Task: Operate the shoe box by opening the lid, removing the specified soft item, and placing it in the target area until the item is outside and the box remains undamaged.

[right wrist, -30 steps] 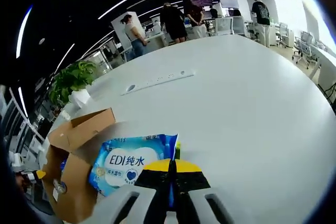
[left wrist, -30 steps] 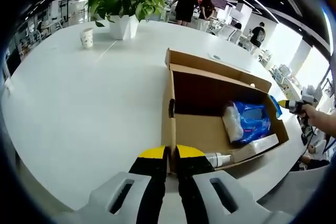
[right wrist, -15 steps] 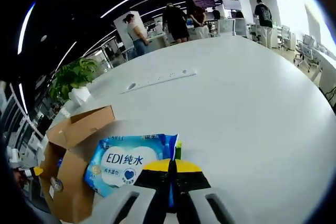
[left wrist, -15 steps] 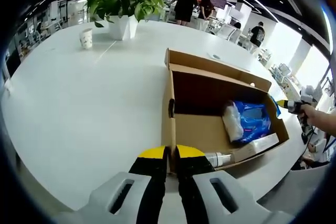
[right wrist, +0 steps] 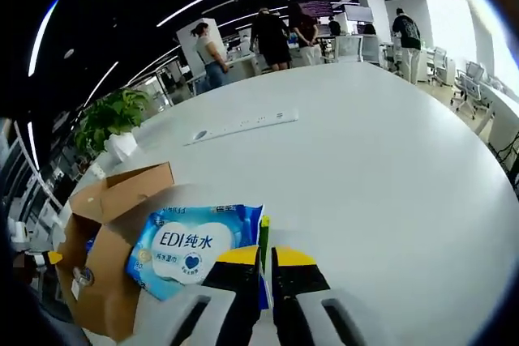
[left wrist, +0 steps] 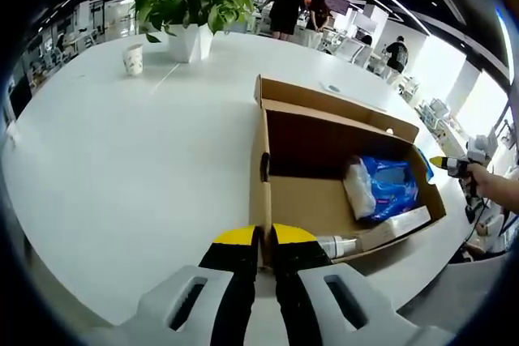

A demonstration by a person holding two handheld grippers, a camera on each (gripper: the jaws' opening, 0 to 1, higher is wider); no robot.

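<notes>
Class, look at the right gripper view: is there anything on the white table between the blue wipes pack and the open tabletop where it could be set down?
Nothing visible stands in the way. The blue wipes pack lies at the right gripper, just outside the cardboard box, and the white table beyond it shows bare surface.

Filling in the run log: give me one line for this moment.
box: open, left tool clamping its wall | wipes pack: on table beside box, edge between right tool jaws, slightly parted

White table [left wrist: 122, 160], potted plant [left wrist: 193, 2], bright windows [left wrist: 478, 95]
</notes>
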